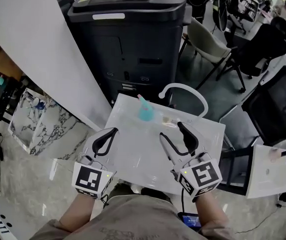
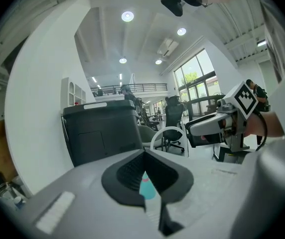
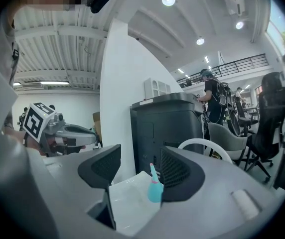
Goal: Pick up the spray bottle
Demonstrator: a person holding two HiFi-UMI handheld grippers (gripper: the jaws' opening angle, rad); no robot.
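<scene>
A small teal spray bottle (image 1: 145, 111) with a pink-tipped nozzle stands upright at the far side of the white table (image 1: 133, 156). My left gripper (image 1: 114, 131) hovers over the table's near left, short of the bottle, its jaws shut with nothing held. My right gripper (image 1: 171, 130) is to the right of the bottle and a little nearer, open and empty. In the right gripper view the bottle (image 3: 155, 189) shows between the spread pads, closer to the right pad (image 3: 180, 176). In the left gripper view only a sliver of the bottle (image 2: 146, 187) shows past the meeting pads.
A tall black copier (image 1: 128, 39) stands just beyond the table. A white-armed chair (image 1: 185, 91) sits at the table's far right, with dark office chairs (image 1: 263, 49) behind. A white box (image 1: 268, 171) is at the right. A small clear item (image 1: 168, 120) lies beside the bottle.
</scene>
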